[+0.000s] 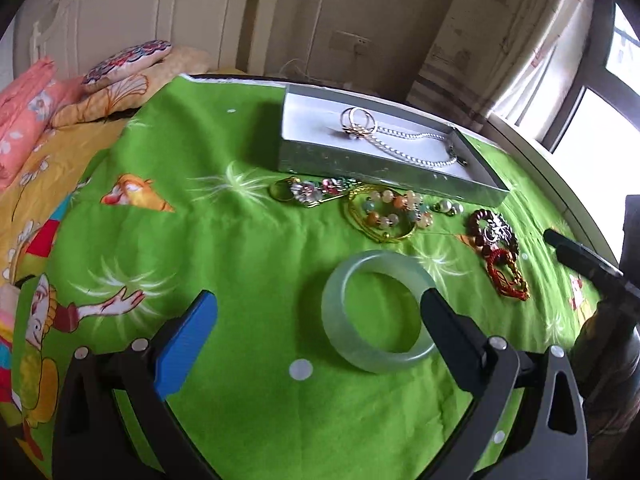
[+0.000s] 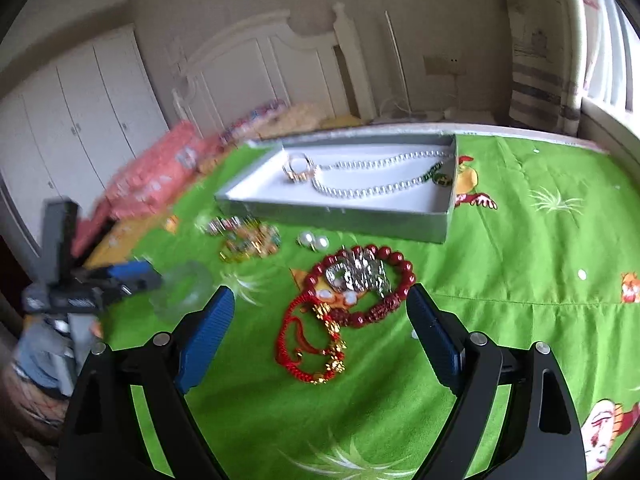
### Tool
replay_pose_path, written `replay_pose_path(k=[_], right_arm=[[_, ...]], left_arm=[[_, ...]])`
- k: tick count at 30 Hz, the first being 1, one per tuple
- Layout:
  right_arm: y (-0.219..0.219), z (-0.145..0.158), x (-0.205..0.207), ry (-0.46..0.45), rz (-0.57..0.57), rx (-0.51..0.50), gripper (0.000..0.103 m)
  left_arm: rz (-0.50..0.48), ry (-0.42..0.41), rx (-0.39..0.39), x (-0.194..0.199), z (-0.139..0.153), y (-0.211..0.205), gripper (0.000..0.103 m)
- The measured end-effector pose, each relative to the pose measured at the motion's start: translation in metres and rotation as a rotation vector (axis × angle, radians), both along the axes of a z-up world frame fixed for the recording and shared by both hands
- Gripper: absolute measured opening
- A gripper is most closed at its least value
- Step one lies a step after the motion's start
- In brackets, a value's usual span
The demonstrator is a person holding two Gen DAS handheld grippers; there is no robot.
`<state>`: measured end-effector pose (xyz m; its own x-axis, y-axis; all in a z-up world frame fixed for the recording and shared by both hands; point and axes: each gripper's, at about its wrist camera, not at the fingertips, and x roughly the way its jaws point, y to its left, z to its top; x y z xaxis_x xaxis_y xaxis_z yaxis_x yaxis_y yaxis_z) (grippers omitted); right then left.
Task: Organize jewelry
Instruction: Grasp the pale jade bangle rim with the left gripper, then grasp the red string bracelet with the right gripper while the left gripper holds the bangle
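Left gripper (image 1: pixel 318 322): jaws stood wide apart, clamped on nothing; hovered low over the jade bangle.

Jade bangle (image 1: pixel 376 312): lay flat on the green bedspread (image 1: pixel 240 240), in front of the tray and well apart from it; rim partly hidden behind the black finger (image 1: pixel 448 336). Judged stiff, smooth, fairly heavy, slippery and likely to crack if dropped. Best taken across one wall of the ring, one finger inside the hole and one outside.

Flower brooch (image 1: pixel 316 190): lay just in front of the tray's near wall, toward its left end. Judged rigid, light, awkward in outline.

Pastel bead bracelet (image 1: pixel 394 210): lay just in front of the tray, over a thin gold bangle. Judged loose and limp; likely to sag when lifted.

Pearl earrings (image 2: pixel 313 241): sat close before the tray's near wall. Judged tiny, round, prone to roll.

Tray (image 2: pixel 332 216): shallow, silver-walled, white-lined, open on the bedspread. Held gold rings (image 2: pixel 298 168) at its left end, a pearl necklace (image 2: pixel 380 176) strung toward the right, a green pendant (image 2: pixel 440 176) by the right wall.

Red bead bracelet (image 2: pixel 360 284): lay in front of the tray with a silver ornament (image 2: pixel 358 276) on it. Judged firm beads on a flexible string.

Red cord bracelet (image 2: pixel 312 340): touched the red bead bracelet, farther from the tray. Judged soft, light, easily snagged.

Right gripper (image 2: pixel 320 334): jaws wide apart, empty, above the red pieces.
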<state>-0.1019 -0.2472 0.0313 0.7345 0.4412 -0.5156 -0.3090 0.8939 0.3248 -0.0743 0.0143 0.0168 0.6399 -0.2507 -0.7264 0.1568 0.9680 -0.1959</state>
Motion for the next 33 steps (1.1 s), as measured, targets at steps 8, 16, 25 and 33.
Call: replay_pose_path(k=[8,16,25,33], right_arm=[[-0.007,0.002,-0.001,-0.007,0.019,0.058,0.086],[-0.003,0.001,-0.002,-0.001,0.027,0.052,0.087],[0.026,-0.007,-0.002,0.087,-0.005,-0.173,0.087],[0.033,-0.018,-0.005,0.15,0.02,-0.231,0.083]], left_arm=[[-0.056,0.042,0.098,0.012,-0.005,-0.021,0.1],[-0.049,0.092,0.188,0.03,-0.011,-0.032,0.099],[-0.038,0.013,0.233,0.019,-0.007,-0.036,0.02],[-0.039,0.007,0.152,0.014,-0.006,-0.025,0.014]])
